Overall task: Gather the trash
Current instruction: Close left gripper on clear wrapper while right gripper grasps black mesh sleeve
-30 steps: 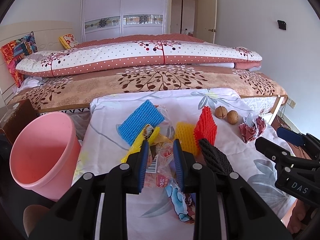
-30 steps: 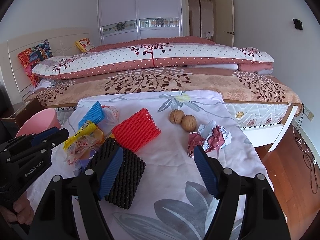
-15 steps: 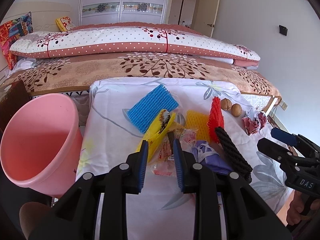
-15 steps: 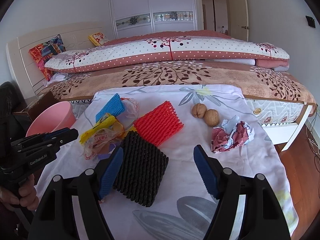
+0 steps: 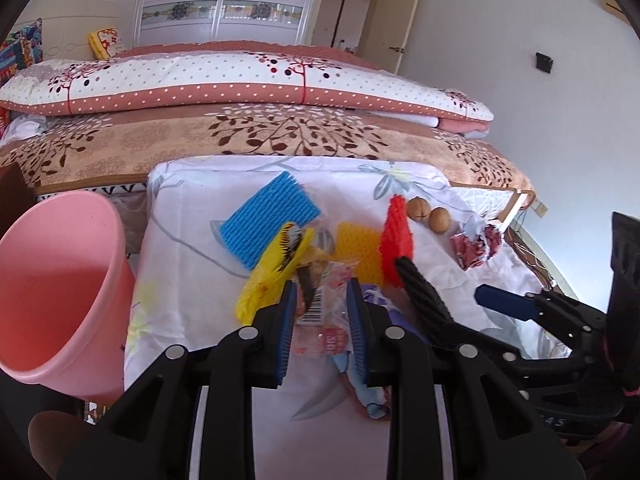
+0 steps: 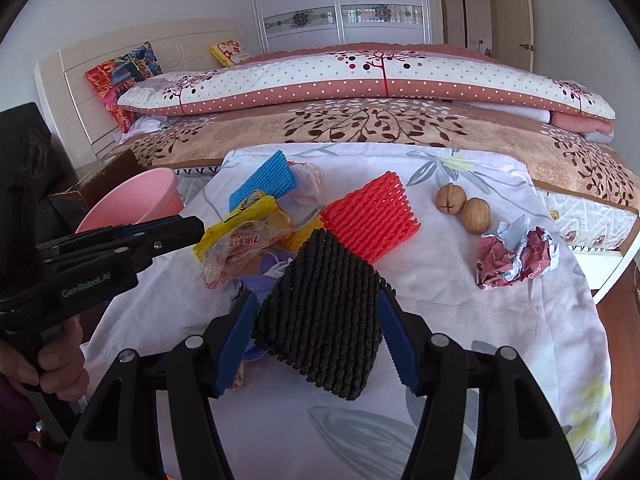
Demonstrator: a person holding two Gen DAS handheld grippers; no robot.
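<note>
From the left wrist, the left gripper [image 5: 322, 320] has its blue pads closed in on a clear snack wrapper [image 5: 324, 312] with a barcode, pinching it above the white flowered cloth [image 5: 188, 264]. Just beyond lie a yellow wrapper [image 5: 272, 276], a blue foam net [image 5: 270, 216], a yellow foam net [image 5: 358, 250] and a red foam net [image 5: 396, 244] standing on edge. Two walnuts [image 5: 430, 214] sit near a crumpled paper ball [image 5: 474, 246]. The pink bin [image 5: 56, 292] stands off the cloth's left edge.

From the right wrist, the right gripper [image 6: 316, 340] straddles a black foam net [image 6: 324, 316], both pads against its sides (gripping it, tilted up off the cloth). The red net lies just behind it, walnuts and paper ball to the right, the left gripper at the far left.
</note>
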